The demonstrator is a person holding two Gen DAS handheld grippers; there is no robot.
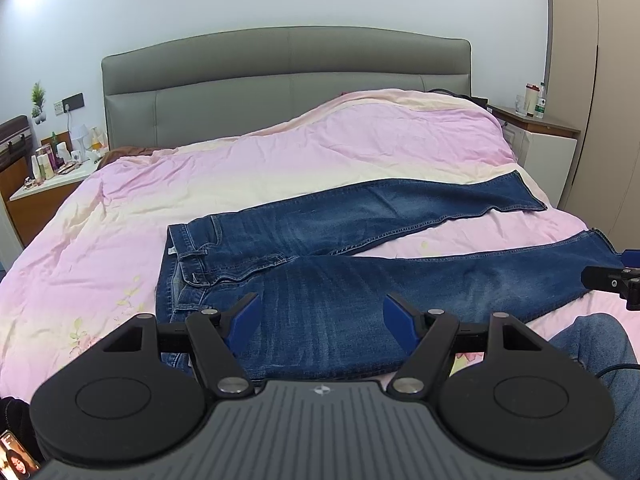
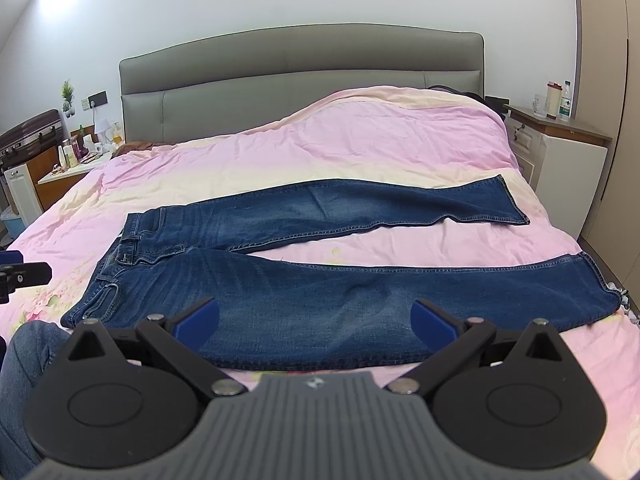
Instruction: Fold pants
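While a pink quilt (image 1: 280,168) covers the bed (image 2: 300,64) up to its grey headboard, the jeans (image 2: 320,300) lie flat across it, unfolded, waist toward the left and both legs spread apart toward the right. One nightstand (image 1: 44,196) at the left is crowded with bottles; another (image 2: 560,136) at the right carries a glass and bottles. A denim-clad knee (image 1: 600,344) shows at the near edge. The left gripper (image 1: 320,312) hovers over the near thigh, jaws wide and empty. The right gripper (image 2: 316,316) hangs over the near leg, likewise spread wide, gripping nothing.
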